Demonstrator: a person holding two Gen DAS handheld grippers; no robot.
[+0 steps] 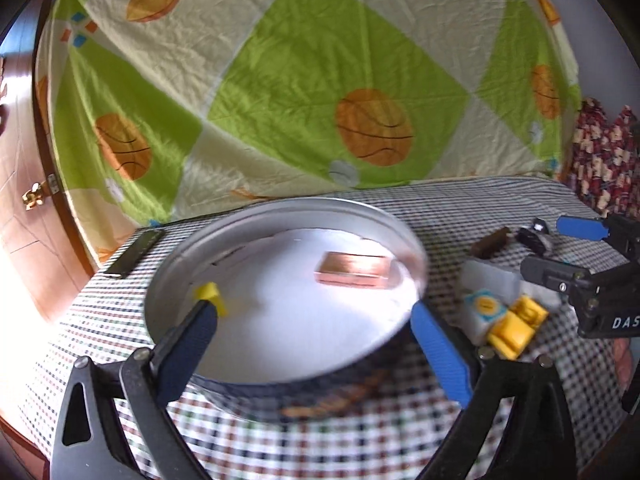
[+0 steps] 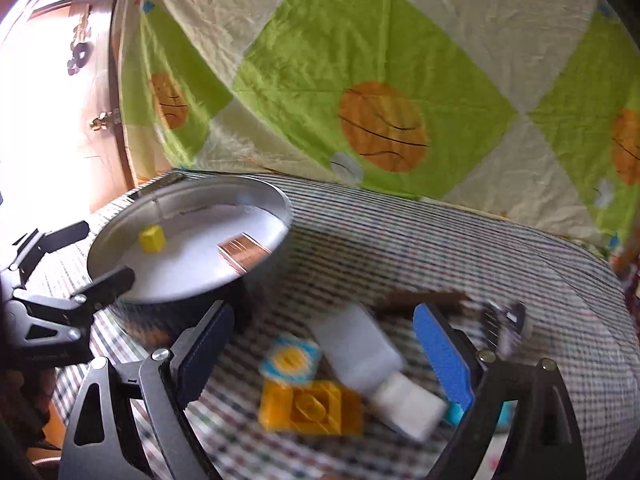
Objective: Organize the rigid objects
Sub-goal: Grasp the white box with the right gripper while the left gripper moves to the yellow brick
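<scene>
Two spread grippers over a checked table, a round tin at the centre.

The left gripper (image 1: 316, 312) stands wide open, holding nothing, its fingers straddling the round tin (image 1: 200, 248); inside lie a small yellow block (image 1: 210, 294) at 9 o'clock and a copper-coloured box (image 1: 354, 270) at 2 o'clock; the right gripper (image 2: 324, 352), equally wide and empty, hovers over a yellow brick (image 2: 310, 408), a white case (image 2: 360, 350) and a blue-and-yellow tile (image 2: 290, 358) at the tin's 4 o'clock.
</scene>
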